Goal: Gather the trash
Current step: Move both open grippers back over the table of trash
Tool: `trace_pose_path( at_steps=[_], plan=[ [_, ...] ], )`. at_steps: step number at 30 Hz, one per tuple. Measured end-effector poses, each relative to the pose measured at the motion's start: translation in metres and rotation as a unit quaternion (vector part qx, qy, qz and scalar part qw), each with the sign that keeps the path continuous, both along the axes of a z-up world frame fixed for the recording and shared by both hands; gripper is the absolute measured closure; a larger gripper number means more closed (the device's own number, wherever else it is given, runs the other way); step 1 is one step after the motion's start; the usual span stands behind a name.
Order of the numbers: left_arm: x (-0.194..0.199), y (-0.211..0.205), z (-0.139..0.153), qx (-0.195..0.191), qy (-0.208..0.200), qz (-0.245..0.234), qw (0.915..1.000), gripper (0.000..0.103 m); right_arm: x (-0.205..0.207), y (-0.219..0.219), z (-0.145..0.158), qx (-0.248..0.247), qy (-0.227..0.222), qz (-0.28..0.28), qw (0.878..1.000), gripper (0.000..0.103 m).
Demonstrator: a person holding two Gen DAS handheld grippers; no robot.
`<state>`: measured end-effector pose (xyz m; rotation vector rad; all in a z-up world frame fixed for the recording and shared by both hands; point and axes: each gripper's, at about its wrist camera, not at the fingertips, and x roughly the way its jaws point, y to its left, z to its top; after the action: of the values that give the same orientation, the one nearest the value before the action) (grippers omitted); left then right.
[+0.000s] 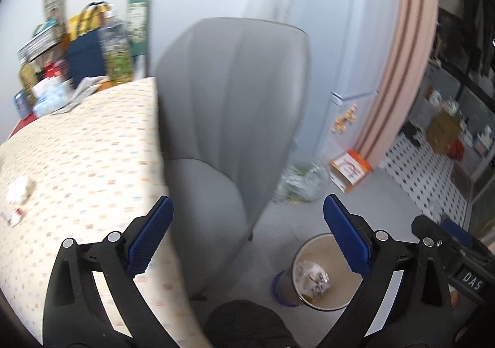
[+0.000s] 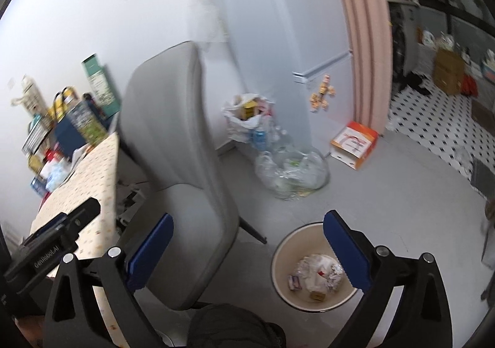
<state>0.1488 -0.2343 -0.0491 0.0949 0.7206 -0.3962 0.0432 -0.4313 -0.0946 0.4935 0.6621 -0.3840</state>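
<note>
Your left gripper point(image 1: 247, 239) and right gripper point(image 2: 247, 252) both gape wide, holding nothing. Crumpled trash point(image 2: 318, 275) lies inside the bin point(image 2: 280, 258), just beside the grey chair point(image 2: 173, 162).

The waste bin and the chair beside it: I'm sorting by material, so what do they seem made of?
The waste bin looks like smooth cream plastic: an even, seamless wall with a thin dark rim, though coated metal is possible. The chair looks upholstered in matte grey fabric, with stitched seams down its padded back.
</note>
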Motion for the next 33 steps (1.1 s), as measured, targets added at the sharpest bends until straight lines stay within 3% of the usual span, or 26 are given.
trace_pose_path(
  at_steps=[13, 33],
  plan=[
    [-0.004, 0.123, 0.027, -0.047, -0.024, 0.089, 0.9946, 0.006, 0.031, 0.116, 0.049, -0.043, -0.027, 0.103, 0.993, 0.008],
    [-0.031, 0.269, 0.040, -0.098, -0.051, 0.201, 0.9733, 0.006, 0.041, 0.251, 0.083, -0.091, -0.048, 0.215, 0.971, 0.008]
  ],
)
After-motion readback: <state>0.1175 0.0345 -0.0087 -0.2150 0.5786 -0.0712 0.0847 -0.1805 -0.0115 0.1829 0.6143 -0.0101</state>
